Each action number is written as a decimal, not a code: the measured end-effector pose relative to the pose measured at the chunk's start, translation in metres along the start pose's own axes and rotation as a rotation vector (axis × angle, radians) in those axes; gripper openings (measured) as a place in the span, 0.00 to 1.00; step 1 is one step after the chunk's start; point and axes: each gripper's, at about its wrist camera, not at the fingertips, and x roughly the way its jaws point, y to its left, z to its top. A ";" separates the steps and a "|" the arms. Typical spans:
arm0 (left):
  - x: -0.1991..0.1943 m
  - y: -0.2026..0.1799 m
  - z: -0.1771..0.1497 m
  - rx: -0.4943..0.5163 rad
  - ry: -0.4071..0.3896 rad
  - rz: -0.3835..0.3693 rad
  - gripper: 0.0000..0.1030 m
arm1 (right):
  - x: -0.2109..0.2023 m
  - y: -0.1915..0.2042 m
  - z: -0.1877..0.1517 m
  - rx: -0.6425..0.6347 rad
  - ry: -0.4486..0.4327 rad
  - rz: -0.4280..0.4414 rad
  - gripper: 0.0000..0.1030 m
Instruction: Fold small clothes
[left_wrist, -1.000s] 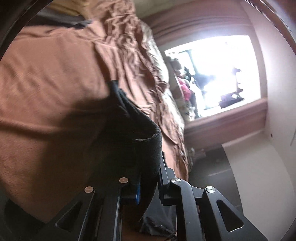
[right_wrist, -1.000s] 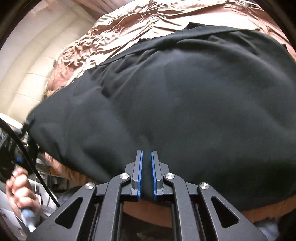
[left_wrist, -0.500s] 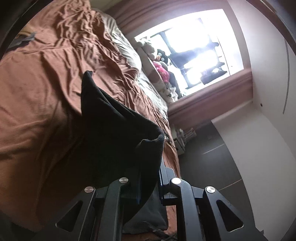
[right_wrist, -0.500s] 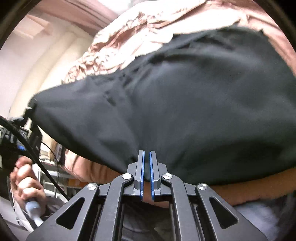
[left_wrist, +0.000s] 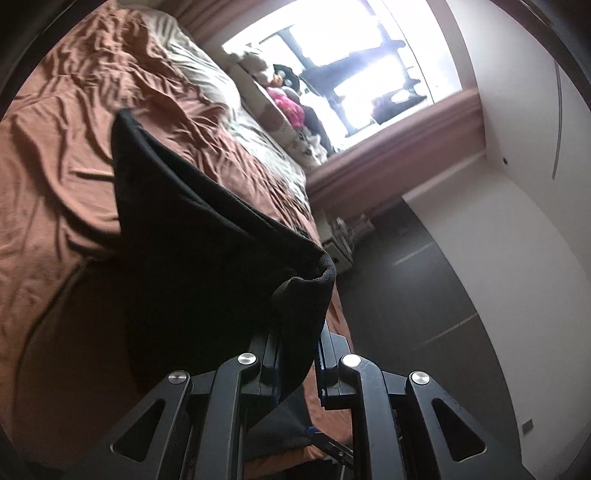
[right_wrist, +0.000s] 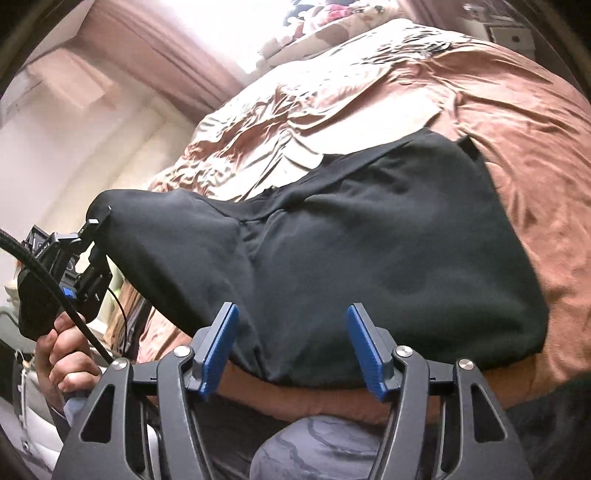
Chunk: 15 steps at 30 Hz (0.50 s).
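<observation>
- We find the right gripper (right_wrist: 291, 347) with its jaws opening; its blue pads (right_wrist: 218, 347) stand apart and press on nothing. The near hem of the black garment (right_wrist: 369, 258) lies between and just beyond them, resting on the bed.
- A second ago these same pads were together at that hem. We judge the right side of the fold released and laid down.
- The left gripper (left_wrist: 295, 354) is clamped on a thick folded edge of the black garment (left_wrist: 207, 266), as it was in both earlier left-wrist pictures. In the right-wrist view that corner (right_wrist: 110, 206) is held lifted off the brown bedsheet (right_wrist: 535, 147), with the person's hand (right_wrist: 62, 354) on the handle below.
- Location: the garment's bulk lies spread on the brown bedsheet (left_wrist: 55, 177) at the near edge of the bed; only the left corner hangs raised.
- Against the earlier frames, the left-wrist view now takes in more of the bed and the bright window (left_wrist: 362, 59), and more cloth drapes from the held edge. The garment in the right-wrist view sits further off and flatter.
- Our judgement: the fold is partway done. One side is set down; the lifted corner remains to be carried over and laid. Risk noted: the free hem may drag while the left corner travels.
</observation>
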 end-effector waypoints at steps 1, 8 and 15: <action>0.008 -0.004 0.000 0.009 0.012 -0.002 0.14 | -0.006 -0.005 -0.002 0.010 -0.005 -0.003 0.58; 0.042 -0.025 -0.012 0.058 0.072 0.001 0.14 | -0.033 -0.036 -0.012 0.054 -0.029 -0.024 0.58; 0.082 -0.040 -0.031 0.092 0.157 0.000 0.14 | -0.061 -0.067 -0.022 0.116 -0.056 -0.049 0.58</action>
